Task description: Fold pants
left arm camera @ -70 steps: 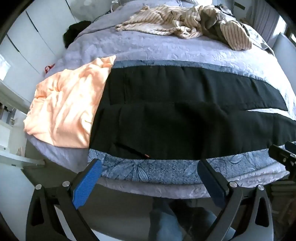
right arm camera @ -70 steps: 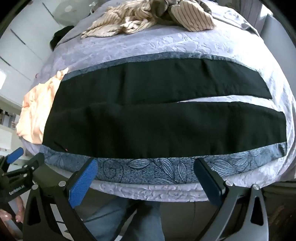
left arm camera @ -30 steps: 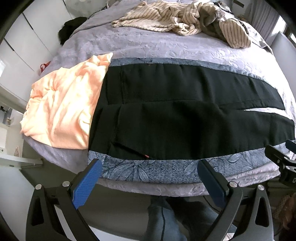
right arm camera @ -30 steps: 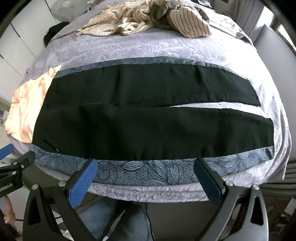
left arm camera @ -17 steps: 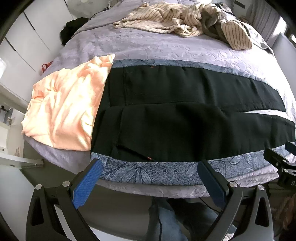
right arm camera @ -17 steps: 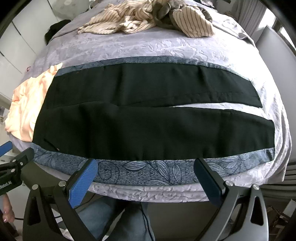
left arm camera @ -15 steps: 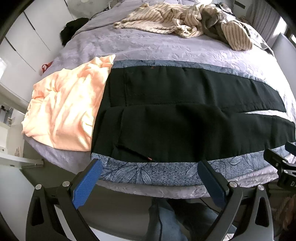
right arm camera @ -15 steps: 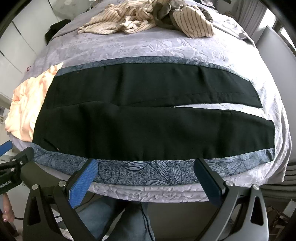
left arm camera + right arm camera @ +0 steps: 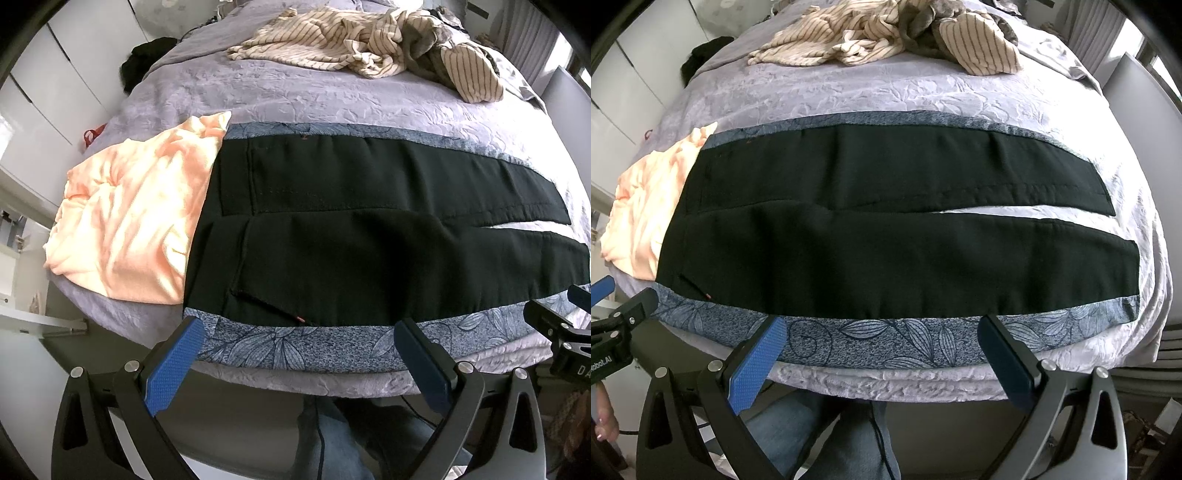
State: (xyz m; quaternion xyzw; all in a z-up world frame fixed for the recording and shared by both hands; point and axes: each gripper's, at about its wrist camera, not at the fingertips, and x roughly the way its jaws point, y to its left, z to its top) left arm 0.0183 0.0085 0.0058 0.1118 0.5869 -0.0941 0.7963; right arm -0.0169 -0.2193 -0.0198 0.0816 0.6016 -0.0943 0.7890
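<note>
Black pants (image 9: pixel 886 236) flat on blue leaf-print cloth (image 9: pixel 886 343), legs slightly apart; L gripper (image 9: pixel 299 362) & R gripper (image 9: pixel 882 358) wide open, empty.

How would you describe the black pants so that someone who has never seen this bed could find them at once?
Start from the wide bed with its lilac quilted cover. Along its near edge lies a blue leaf-patterned cloth, and the black pants are spread flat on it, waist beside the peach garment. They are the only plain black, smoothed-out item; the striped clothes at the far side are crumpled.
</note>
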